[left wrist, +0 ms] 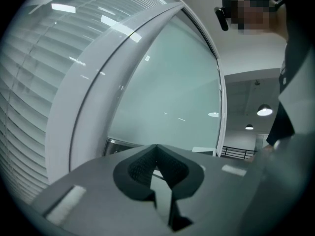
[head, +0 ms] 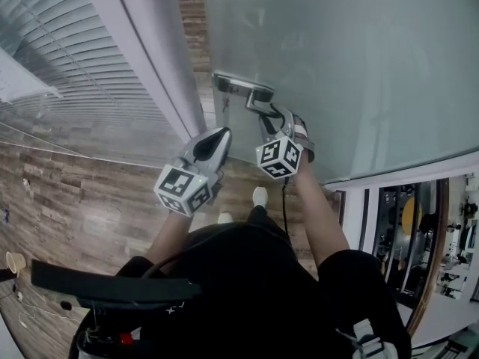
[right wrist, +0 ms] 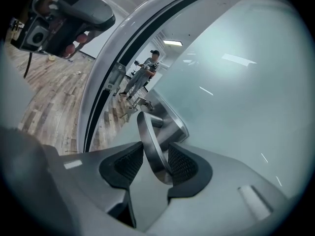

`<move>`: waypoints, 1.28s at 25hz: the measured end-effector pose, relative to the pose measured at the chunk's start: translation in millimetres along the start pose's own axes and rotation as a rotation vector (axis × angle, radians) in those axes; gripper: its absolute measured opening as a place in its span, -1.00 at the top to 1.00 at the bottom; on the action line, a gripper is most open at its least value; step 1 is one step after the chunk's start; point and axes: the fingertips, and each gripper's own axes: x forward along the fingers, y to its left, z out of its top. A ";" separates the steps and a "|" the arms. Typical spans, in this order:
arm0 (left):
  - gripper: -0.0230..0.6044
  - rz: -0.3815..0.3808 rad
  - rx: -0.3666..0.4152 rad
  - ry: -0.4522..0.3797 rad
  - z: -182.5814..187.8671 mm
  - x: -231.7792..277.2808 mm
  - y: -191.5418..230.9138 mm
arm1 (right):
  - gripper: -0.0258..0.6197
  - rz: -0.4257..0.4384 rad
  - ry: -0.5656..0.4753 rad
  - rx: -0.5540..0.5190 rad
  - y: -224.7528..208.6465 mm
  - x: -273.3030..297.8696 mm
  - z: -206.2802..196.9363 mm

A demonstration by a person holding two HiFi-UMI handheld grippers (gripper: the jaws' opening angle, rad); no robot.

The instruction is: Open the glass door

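The frosted glass door point(head: 359, 66) has a metal lever handle point(head: 251, 96) on a lock plate near its left edge. My right gripper point(head: 265, 113) is shut on that handle; in the right gripper view the curved lever point(right wrist: 150, 136) passes between the two ribbed pads of my right gripper point(right wrist: 155, 155). Keys point(right wrist: 129, 106) hang from the lock just beyond. My left gripper point(head: 222, 134) hovers to the left of the handle, shut and holding nothing. In its own view my left gripper point(left wrist: 156, 151) points at the glass door point(left wrist: 167, 92) without touching it.
A white door frame point(head: 150, 58) separates the door from a glass wall with blinds point(head: 67, 51). Wood floor point(head: 90, 193) lies below, with a paper cup point(head: 13, 262) at the far left. Rooms with shelves point(head: 419, 230) show at the right. A person point(right wrist: 142, 75) appears far off.
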 end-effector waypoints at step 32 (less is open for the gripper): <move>0.93 0.105 0.056 -0.016 5.7 106.8 -2.1 | 0.63 0.190 -0.071 -0.173 -29.9 58.6 -8.5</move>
